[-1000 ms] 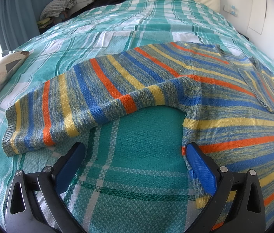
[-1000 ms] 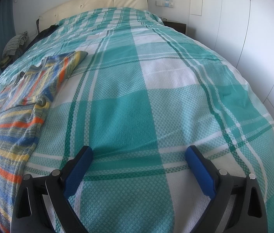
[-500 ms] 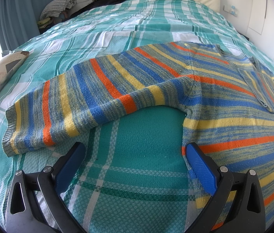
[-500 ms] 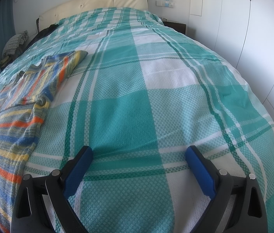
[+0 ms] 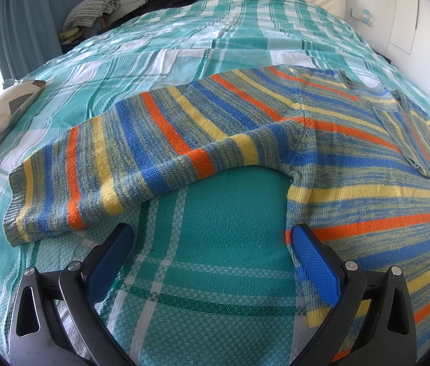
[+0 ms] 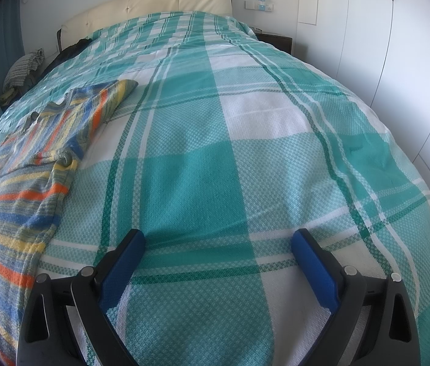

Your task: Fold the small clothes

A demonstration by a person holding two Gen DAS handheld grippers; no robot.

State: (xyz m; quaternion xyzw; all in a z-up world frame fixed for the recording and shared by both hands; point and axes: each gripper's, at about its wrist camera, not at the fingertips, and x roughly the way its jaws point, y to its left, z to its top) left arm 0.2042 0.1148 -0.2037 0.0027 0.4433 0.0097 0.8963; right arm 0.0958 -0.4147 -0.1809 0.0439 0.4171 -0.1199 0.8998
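While the striped sweater [image 5: 275, 140] lies spread flat on the bed [image 5: 215, 262], nothing is yet gripped.

From the left tool [image 5: 213, 238] the sleeve [image 5: 102, 170] is seen running from 12 toward 10 o'clock, its long axis crosswise, with the body at 2 o'clock just beside the right-hand finger. The left tool is judged nearer; the right tool [image 6: 218, 238] has the sweater at 10 o'clock. Both are spread wide and hold nothing.

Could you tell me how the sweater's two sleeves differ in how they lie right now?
The left sleeve stretches out flat onto the bedspread; the right sleeve is folded in over the sweater. The left cuff lies clear of the body. Both share the striped knit.
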